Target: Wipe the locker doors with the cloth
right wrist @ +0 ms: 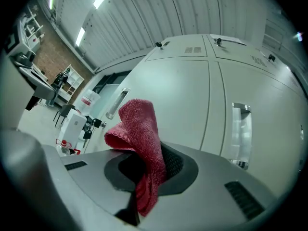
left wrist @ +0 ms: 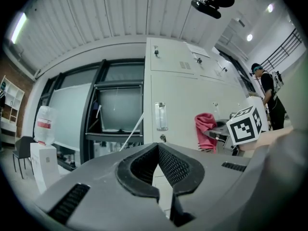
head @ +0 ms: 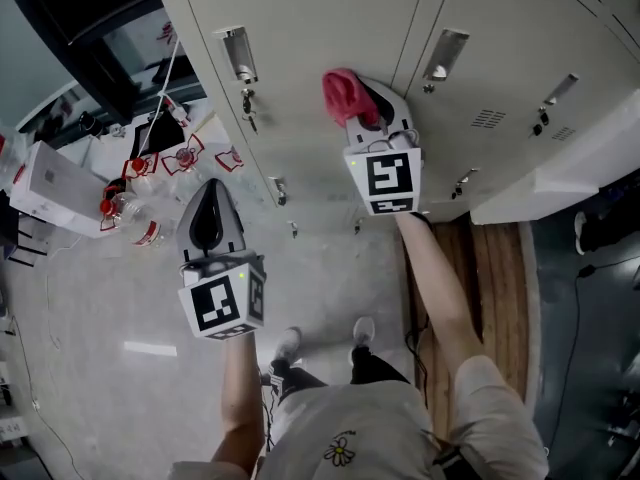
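My right hand-held gripper (head: 372, 103) is clenched on the red cloth (head: 345, 93), up near a grey locker door's (head: 320, 28) right edge. My left hand-held gripper (head: 212, 190) is clenched on nothing above the pale floor (head: 120, 298), near the water bottles (head: 150, 183).

Right gripper (right wrist: 147, 177) jaws clamp a red cloth (right wrist: 139, 134) (top folded, sticking up), w/ grey locker doors (right wrist: 192, 109) close ahead.
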Tool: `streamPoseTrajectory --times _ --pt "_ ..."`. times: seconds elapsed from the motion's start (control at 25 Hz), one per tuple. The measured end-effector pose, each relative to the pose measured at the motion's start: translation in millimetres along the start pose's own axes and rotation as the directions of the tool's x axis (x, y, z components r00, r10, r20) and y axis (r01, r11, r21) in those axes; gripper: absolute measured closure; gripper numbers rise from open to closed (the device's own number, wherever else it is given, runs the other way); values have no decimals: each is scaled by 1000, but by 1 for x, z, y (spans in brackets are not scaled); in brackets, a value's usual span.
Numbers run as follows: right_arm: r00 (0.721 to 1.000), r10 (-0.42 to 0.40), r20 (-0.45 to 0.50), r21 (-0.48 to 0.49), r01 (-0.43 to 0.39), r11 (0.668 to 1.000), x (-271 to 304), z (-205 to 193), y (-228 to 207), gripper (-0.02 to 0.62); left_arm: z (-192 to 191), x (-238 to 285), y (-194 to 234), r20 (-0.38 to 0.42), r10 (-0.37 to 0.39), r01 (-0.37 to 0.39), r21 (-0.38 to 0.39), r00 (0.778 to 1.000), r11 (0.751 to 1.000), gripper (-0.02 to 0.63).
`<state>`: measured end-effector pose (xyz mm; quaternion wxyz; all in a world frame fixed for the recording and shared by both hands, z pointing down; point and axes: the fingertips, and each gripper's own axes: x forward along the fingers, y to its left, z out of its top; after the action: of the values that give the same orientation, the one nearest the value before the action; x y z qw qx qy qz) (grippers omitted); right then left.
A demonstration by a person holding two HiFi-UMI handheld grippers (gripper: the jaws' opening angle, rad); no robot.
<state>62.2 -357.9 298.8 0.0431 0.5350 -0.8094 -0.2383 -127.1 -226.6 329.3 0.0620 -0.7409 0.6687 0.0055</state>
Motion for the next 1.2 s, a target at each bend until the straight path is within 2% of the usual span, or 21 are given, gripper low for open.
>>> streamPoseTrajectory --times 0.4,0.76,0.88,1.04,1.2 --pt "997 -66 -47 10 67 998 -29 -30 -49 557 -3 12 -43 0 -60 60 -19 998 998 591" --pt "994 -94 -48 27 95 995 -33 -31 -53 557 -8 2 -38 -6 -45 45 -23 999 999 591" --pt "999 -44 0 47 44 998 -36 -13 -27 557 -11 -4 -25 -13 -38 37 -27 999 999 591" --pt "993 36 112 13 -38 999 -35 23 27 557 -18 -12 -8 -24 -36 35 -25 999 999 591" --pt "982 101 159 81 -115 990 -26 40 92 557 -34 -26 10 -72 -34 32 -30 997 999 591"
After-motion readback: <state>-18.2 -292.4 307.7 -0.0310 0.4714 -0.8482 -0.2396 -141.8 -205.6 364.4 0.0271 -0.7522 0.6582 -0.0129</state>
